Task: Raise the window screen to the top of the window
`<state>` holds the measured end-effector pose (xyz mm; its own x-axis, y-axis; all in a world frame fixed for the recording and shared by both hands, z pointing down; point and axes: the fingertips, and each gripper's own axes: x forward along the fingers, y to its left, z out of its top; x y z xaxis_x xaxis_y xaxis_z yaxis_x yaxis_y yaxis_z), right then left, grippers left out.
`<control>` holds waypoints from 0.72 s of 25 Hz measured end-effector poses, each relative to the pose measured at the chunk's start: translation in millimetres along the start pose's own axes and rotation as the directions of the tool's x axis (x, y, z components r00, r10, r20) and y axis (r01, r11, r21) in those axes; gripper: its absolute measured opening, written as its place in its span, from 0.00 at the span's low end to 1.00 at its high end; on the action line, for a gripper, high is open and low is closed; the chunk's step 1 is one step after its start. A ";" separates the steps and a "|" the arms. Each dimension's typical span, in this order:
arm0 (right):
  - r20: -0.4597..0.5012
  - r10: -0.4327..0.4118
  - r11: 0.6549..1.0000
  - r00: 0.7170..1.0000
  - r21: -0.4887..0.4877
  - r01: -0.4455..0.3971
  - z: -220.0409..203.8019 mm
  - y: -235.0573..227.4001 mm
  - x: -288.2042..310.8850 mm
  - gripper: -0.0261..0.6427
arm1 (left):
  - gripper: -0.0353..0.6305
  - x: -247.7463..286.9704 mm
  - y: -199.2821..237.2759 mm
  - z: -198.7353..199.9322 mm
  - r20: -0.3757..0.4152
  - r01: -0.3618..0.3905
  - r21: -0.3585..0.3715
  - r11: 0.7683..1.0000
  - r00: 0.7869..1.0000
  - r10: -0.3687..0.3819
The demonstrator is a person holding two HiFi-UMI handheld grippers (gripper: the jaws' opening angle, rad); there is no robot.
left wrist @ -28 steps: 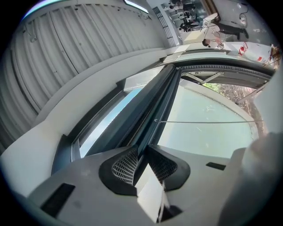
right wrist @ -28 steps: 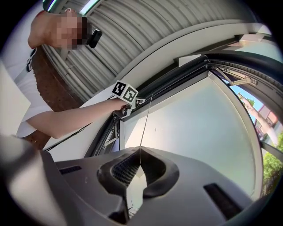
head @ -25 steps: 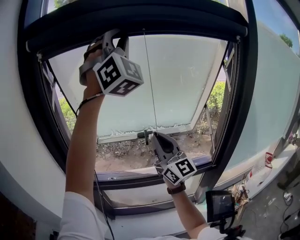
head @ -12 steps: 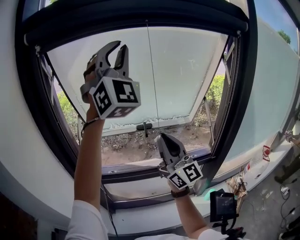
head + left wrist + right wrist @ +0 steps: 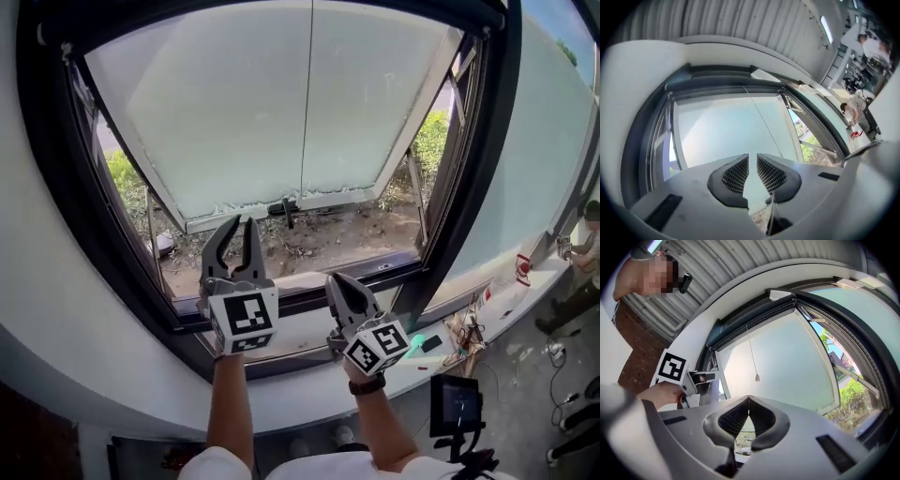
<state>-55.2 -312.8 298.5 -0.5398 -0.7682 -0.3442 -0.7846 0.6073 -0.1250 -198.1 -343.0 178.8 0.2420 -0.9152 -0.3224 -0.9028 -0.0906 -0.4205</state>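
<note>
Both hands have dropped from the top down to the near sill (image 5: 300, 333). My left gripper (image 5: 241, 225) is narrowly parted and empty; my right gripper (image 5: 337, 281) is closed on nothing. The screen (image 5: 719, 82) sits rolled up top, cord (image 5: 751, 352) dangling, so the job looks done.

Grey left gripper (image 5: 238, 223) (marker cube (image 5: 246, 317)), white sleeves (image 5: 212, 465).

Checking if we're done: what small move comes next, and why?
Probably just rest both grippers: the screen looks rolled up at the top of the window, its cord hangs free, and left gripper and right gripper hold nothing.
</note>
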 end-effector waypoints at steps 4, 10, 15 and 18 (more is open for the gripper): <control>-0.108 -0.039 0.999 0.993 0.019 0.041 -33.2 -0.2 -31.8 0.04 | 0.13 -48.7 -51.2 -81.4 -0.160 0.040 -0.178 0.983 0.985 -0.069; -0.158 0.010 1.000 0.987 -0.017 -0.013 -47.6 17.2 -76.5 0.04 | 0.06 -125.1 -127.8 -118.6 -0.246 -0.006 -0.371 0.929 0.965 -0.093; -0.199 0.037 0.996 0.979 -0.067 -0.052 -33.7 28.1 -154.9 0.04 | 0.06 -180.8 -198.7 -102.2 -0.308 -0.039 -0.421 0.906 0.946 -0.102; -0.268 0.013 0.999 0.963 -0.044 -0.025 -46.8 17.7 -218.8 0.04 | 0.06 -221.3 -251.8 -86.1 -0.338 -0.044 -0.469 0.882 0.932 -0.133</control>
<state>34.7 -143.4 415.1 -0.6118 -0.7866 -0.0835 -0.7832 0.6172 -0.0755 -54.9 -151.4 429.0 0.2251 -0.9734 0.0426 -0.9739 -0.2234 0.0408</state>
